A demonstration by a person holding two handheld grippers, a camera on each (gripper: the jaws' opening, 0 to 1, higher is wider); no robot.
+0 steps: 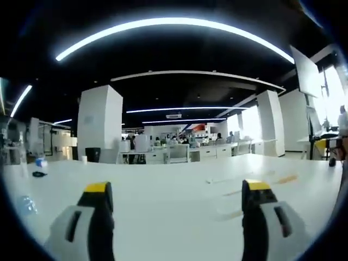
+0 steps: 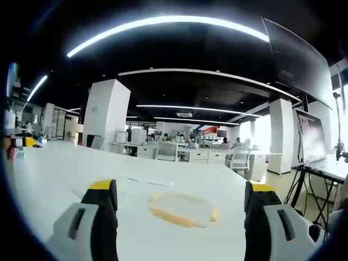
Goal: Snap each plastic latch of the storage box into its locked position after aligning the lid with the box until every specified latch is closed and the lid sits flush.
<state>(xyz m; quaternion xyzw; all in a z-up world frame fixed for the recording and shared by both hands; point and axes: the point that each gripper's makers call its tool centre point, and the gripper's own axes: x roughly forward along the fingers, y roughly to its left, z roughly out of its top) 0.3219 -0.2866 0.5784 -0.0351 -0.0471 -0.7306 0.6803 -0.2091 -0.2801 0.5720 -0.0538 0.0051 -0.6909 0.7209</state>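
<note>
In the left gripper view my left gripper (image 1: 176,191) is open, its two yellow-tipped jaws wide apart over a bare white table (image 1: 174,174), with nothing between them. In the right gripper view my right gripper (image 2: 179,193) is also open and holds nothing. Just beyond its jaws a flat, roundish pale shape with a yellow rim (image 2: 182,210) lies on the white table (image 2: 65,168). I cannot tell what that shape is.
A small blue and white object (image 1: 41,163) and a clear plastic item (image 1: 24,205) sit at the table's left. Yellowish marks (image 1: 287,178) lie to the right. A person (image 1: 342,122) stands at far right. A monitor on a stand (image 2: 312,138) is beside the table. Office desks stand behind.
</note>
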